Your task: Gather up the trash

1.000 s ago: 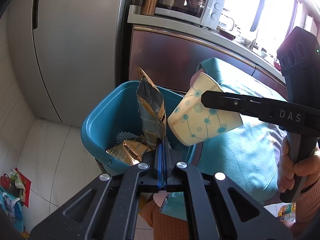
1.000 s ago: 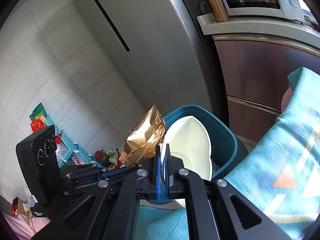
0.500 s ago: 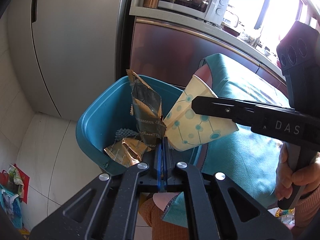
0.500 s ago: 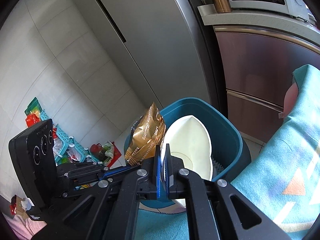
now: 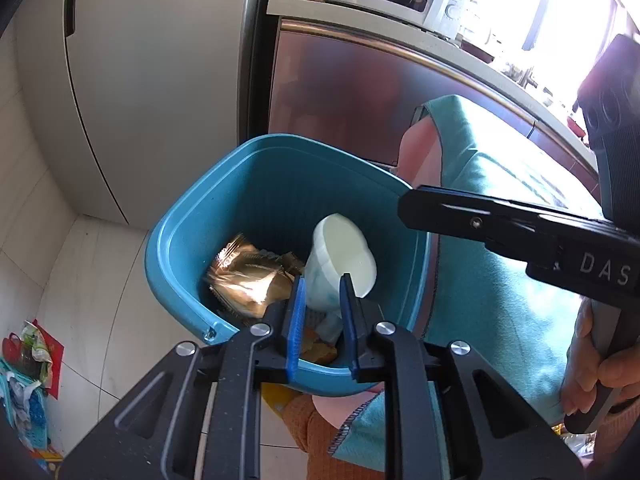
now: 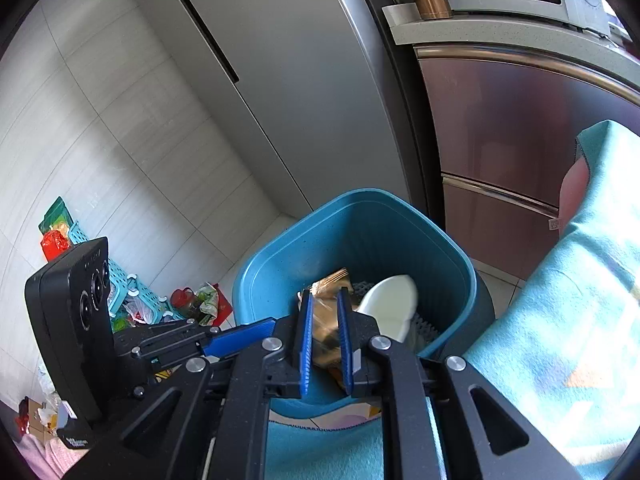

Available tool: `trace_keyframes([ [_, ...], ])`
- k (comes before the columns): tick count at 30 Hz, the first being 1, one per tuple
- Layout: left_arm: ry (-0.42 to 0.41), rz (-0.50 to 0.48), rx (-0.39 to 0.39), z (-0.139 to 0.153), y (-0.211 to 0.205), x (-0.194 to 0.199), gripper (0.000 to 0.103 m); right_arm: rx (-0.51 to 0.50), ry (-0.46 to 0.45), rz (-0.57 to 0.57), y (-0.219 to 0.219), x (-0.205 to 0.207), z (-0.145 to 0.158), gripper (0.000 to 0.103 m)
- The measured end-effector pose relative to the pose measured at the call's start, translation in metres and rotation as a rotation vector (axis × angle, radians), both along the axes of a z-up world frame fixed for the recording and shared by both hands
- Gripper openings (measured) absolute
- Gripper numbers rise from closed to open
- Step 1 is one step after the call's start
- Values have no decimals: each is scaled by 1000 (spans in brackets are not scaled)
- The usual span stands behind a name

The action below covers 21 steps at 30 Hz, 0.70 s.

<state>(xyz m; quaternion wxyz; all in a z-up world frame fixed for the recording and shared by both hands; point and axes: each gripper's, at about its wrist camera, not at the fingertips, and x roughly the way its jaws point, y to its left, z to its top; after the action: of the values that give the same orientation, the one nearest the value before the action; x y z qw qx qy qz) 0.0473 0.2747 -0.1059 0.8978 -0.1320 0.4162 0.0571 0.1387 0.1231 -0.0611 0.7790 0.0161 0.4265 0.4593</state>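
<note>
both claws, the left gripper [image 5: 322, 286] and the right gripper [image 6: 323, 300], are opening and pinch nothing. the paper cup [image 5: 342, 254] and gold wrapper [image 5: 248, 276] lie inside the blue bin [image 5: 188, 216]. let the jaws part fully before lifting away.

Plastic bin, foil and paper inside.
The bin [image 5: 188, 240] is smooth blue plastic; the wrapper [image 5: 244, 280] shiny crinkled gold foil; the cup [image 5: 344, 256] matt white paper. The fridge [image 6: 304, 80] is brushed grey metal.

Bright window [image 5: 560, 8] glare, fisheye edges, blurred wrapper [image 5: 248, 276].
</note>
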Motion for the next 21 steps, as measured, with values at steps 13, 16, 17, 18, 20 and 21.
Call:
trace_keyframes([
  [13,-195,-49,7,41,-20,-41,65,57,-155,-81,-62,-40,27,54],
  [16,-239,-72,14,50,-34,-51,81,54,-218,-125,-83,-55,32,66],
  [17,-250,-75,15,54,-37,-54,89,50,-239,-148,-90,-60,33,70],
  [18,-263,-75,15,56,-42,-57,93,42,-261,-172,-96,-66,33,76],
  [20,-293,-71,23,62,-51,-62,97,31,-309,-224,-110,-77,33,83],
  [21,-305,-77,33,65,-56,-64,97,29,-329,-250,-118,-82,33,85],
])
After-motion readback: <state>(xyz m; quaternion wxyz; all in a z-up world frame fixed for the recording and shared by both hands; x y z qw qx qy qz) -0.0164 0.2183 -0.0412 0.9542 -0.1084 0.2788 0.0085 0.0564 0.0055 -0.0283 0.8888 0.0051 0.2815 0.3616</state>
